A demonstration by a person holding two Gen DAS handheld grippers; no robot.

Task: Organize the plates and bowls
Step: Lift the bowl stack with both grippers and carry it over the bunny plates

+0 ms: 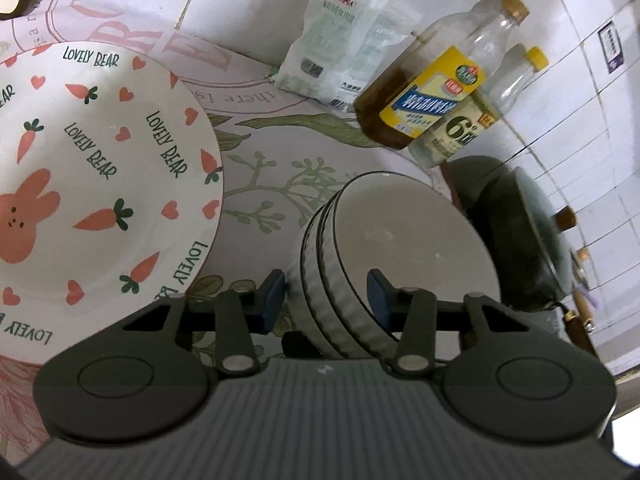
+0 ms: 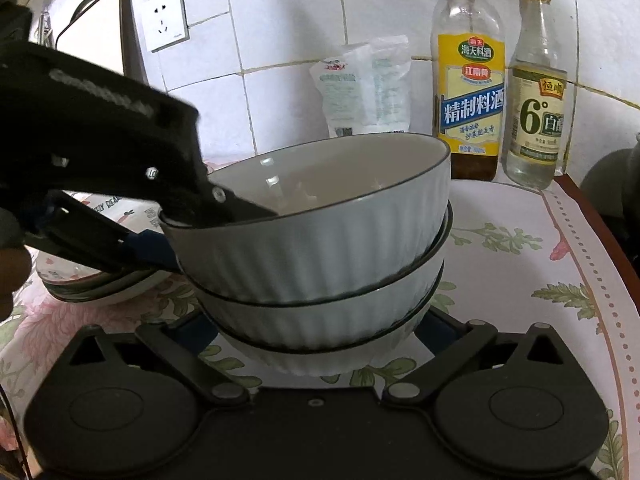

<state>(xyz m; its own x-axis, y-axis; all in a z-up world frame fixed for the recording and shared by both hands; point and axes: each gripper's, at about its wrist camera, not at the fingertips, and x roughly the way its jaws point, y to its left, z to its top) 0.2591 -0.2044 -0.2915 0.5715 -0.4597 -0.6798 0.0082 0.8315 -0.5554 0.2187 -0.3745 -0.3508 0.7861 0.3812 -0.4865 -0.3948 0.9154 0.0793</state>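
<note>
Three white ribbed bowls with dark rims are stacked [image 1: 400, 240] [image 2: 320, 248] on the flowered tablecloth. My left gripper [image 1: 326, 294] [image 2: 216, 236] straddles the top bowl's near rim. One blue pad [image 1: 272, 296] is against the outer wall and the other pad [image 1: 380, 292] is inside the bowl, apparently with a small gap. My right gripper [image 2: 320, 332] stands wide open low around the bottom bowl, its fingertips partly hidden under the stack. A "Lovely Bear" carrot-print plate [image 1: 100, 184] lies left of the bowls, on top of a plate pile [image 2: 100, 292].
Against the tiled wall stand a cooking-wine bottle [image 2: 468, 92], a vinegar bottle [image 2: 536, 96] and a white bag [image 2: 368, 88]. A dark lidded pot [image 1: 520, 232] sits right of the bowls near the table edge [image 2: 592, 216]. A wall socket [image 2: 164, 20] is at upper left.
</note>
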